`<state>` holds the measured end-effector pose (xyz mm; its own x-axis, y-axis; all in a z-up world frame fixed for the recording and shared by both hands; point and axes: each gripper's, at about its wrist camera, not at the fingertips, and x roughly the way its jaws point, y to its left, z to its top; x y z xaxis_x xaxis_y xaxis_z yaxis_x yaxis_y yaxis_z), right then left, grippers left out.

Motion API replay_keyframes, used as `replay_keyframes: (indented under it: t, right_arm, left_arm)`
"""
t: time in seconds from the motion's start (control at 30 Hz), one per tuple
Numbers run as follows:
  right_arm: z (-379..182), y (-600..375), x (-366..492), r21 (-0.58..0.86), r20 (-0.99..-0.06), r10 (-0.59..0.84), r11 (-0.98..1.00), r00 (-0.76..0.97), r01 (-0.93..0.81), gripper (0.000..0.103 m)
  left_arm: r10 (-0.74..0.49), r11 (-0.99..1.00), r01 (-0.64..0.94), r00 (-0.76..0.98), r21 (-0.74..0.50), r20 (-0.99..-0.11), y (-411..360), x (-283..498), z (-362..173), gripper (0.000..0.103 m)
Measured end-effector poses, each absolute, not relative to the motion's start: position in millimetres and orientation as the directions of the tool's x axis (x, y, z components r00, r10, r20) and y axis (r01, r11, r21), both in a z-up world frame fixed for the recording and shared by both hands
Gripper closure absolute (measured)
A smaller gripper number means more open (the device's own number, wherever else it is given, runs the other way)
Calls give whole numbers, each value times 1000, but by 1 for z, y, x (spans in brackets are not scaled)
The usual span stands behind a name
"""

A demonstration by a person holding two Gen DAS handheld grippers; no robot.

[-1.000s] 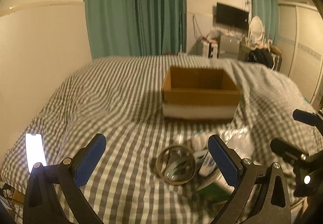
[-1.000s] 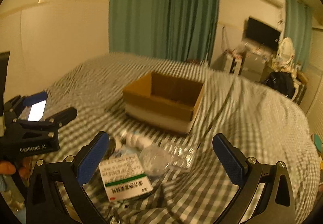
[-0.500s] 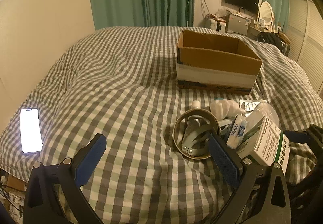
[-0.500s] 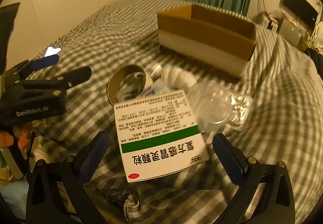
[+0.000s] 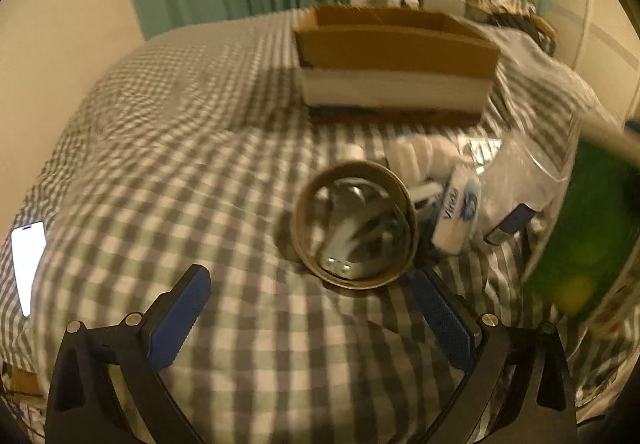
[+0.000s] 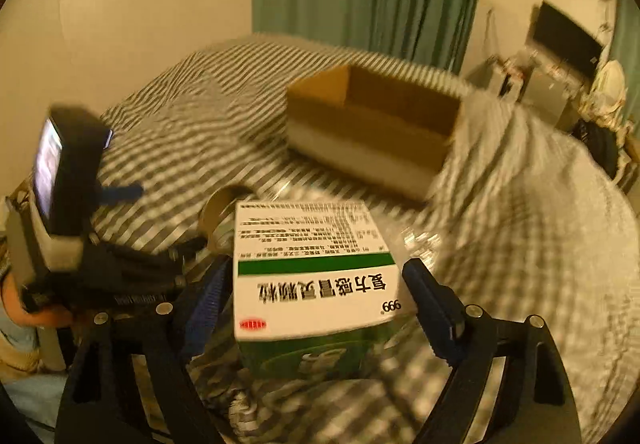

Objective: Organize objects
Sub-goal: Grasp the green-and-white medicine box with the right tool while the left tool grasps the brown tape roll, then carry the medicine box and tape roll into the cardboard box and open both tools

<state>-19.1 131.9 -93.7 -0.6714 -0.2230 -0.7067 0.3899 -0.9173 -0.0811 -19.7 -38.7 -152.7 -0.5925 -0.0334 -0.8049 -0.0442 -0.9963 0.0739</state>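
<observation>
Left-wrist view, blurry: one phone point(image 5: 27, 267) with a lit white screen lay flat at 9 o'clock on the grey-and-white checked bedcover point(image 5: 192, 163), soft and wrinkled. The left gripper point(image 5: 310, 318) was spread wide with nothing between its two blue ribbed pads, hovering at 6 o'clock. Just ahead of it, near centre, sat one round cardboard tape ring point(image 5: 354, 224) with a shiny metal clip-like piece inside, detail unclear. At 12 o'clock stood one open rectangular cardboard box point(image 5: 394, 61), brown upper flaps, white lower band. Around 2 to 3 o'clock was a small heap: one white tissue pack point(image 5: 458, 209) with blue print, one white padded lump, clear crinkly plastic point(image 5: 532, 167); the rest was too smeared to count. Right-wrist view: the left tool showed at 9 o'clock. The right gripper point(image 6: 316, 296) was closed on one medicine carton point(image 6: 314, 268), smooth white card with a green stripe, black print and green front face, pinched on its two sides at 6 o'clock, above the bedcover; whether it touched the cover was unclear. The tape ring peeked out just behind the carton's left corner; the box sat at 1 o'clock.
</observation>
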Motion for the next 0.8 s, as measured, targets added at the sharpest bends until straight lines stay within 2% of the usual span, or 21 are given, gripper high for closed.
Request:
replay_keyframes:
  t: [0.23, 0.4, 0.5, 0.53, 0.8]
  right_arm:
    - [-86, 152, -24, -63, -687, -205, -939, -697, 339, 19]
    - [-86, 153, -24, -55, -686, -208, -941, -697, 334, 19]
    - [-84, 156, -25, -49, -686, -209, -942, -697, 331, 19]
    - [-84, 157, -25, -47, -686, -209, -943, -697, 330, 19]
    - [-76, 159, -20, -40, -673, -218, -943, -706, 330, 19]
  left_arm:
    - [28, -993, -109, -517, 34, -855, -25, -50, -173, 0]
    - [-17, -991, -106, -516, 83, -856, -21, -67, -189, 0]
    - [8, -990, -122, -524, 66, -851, -20, -65, -187, 10]
    - [25, -989, -134, -523, 53, -852, -20, -65, -186, 20]
    - [59, -992, -126, -564, 15, -824, -29, -44, -153, 22]
